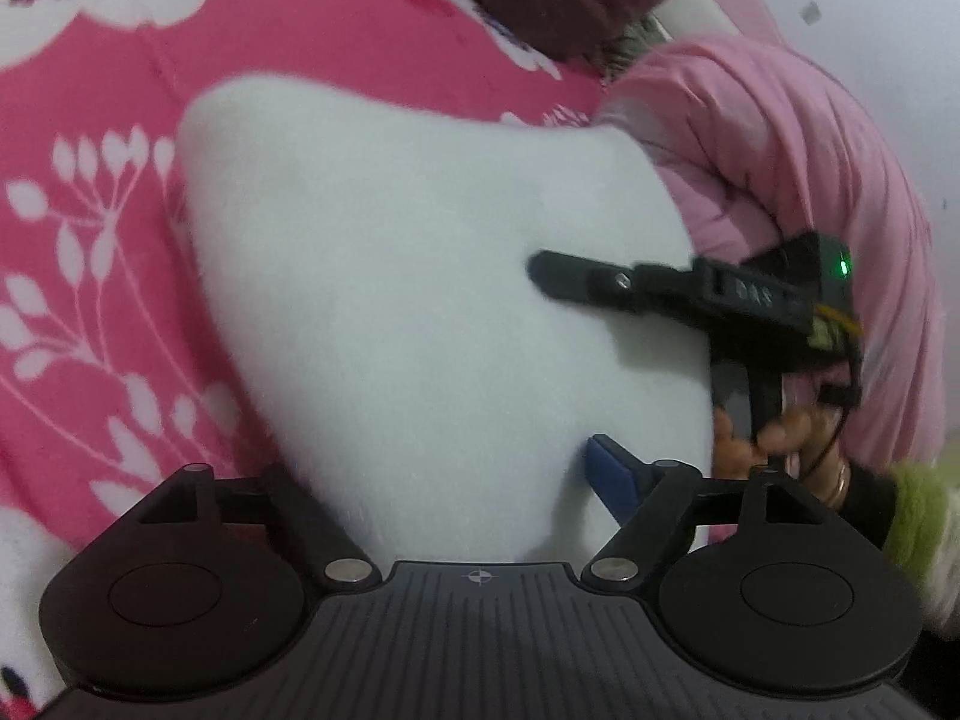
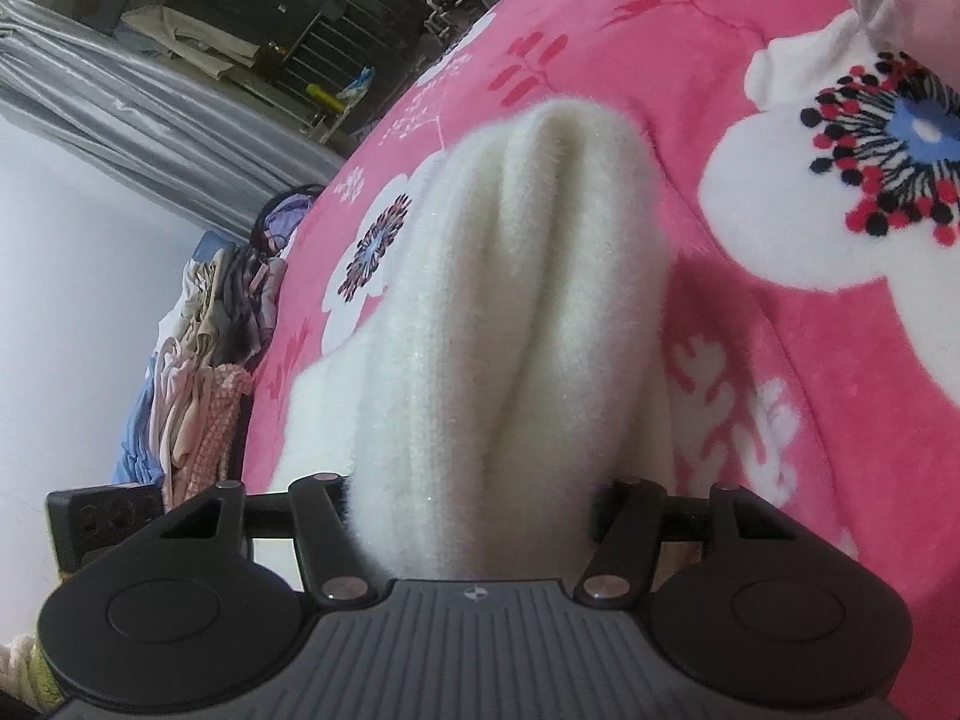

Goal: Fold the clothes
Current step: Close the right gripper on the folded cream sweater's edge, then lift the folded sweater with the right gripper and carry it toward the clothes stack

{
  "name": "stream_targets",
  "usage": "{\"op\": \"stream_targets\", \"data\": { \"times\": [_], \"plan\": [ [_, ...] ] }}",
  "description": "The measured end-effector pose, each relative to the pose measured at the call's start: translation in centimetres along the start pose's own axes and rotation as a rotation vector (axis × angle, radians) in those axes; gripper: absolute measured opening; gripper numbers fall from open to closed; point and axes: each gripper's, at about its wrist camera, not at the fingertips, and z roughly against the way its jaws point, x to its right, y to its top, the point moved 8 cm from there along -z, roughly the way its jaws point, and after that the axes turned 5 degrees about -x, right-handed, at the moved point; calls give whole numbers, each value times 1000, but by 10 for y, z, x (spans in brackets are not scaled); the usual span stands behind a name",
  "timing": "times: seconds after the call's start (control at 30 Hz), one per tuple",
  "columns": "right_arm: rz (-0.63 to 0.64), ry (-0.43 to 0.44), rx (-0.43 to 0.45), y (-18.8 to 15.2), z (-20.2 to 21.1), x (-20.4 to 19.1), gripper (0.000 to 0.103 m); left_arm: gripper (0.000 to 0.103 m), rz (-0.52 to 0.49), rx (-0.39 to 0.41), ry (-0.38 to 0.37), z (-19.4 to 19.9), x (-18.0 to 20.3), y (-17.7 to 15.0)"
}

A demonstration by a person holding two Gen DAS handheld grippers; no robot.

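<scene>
Domestic bedroom. Evidenced by pink fleece blanket with white flower print (image 2: pixel 780 312) spread as bedding, heap of mixed crumpled laundry (image 2: pixel 204 372) at bed edge, grey pleated curtain (image 2: pixel 138 120), cluttered metal rack (image 2: pixel 336 54) beyond.
</scene>
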Motion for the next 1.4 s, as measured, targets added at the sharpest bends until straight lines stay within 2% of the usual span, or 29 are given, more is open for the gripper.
{"op": "stream_targets", "data": {
  "times": [0.13, 0.2, 0.37, 0.47, 0.73, 1.0, 1.17, 1.4],
  "plan": [
    [-4, -6, 2, -1, 0, 0, 64, 84, 35, -13, -5, -7, -1, 1],
    [17, -35, 6, -2, 1, -5, 64, 80, 34, -4, 15, -4, 3, -1],
    [157, -153, 22, -5, 1, -34, 62, 61, -6, 37, 67, 7, 12, -4],
    [221, -202, 30, -7, 2, -48, 60, 52, -19, 58, 89, 15, 17, -6],
    [290, -249, 58, -7, 13, -77, 58, 45, -54, 101, 103, 35, 29, -4],
    [389, -234, 142, 17, 24, -145, 57, 44, -80, 260, 95, 95, 48, 21],
    [480, -213, 210, 35, 33, -211, 56, 44, -127, 398, 121, 150, 66, 35],
    [581, -133, 265, 42, 37, -310, 56, 44, -154, 555, 180, 238, 82, 29]
  ]
}}
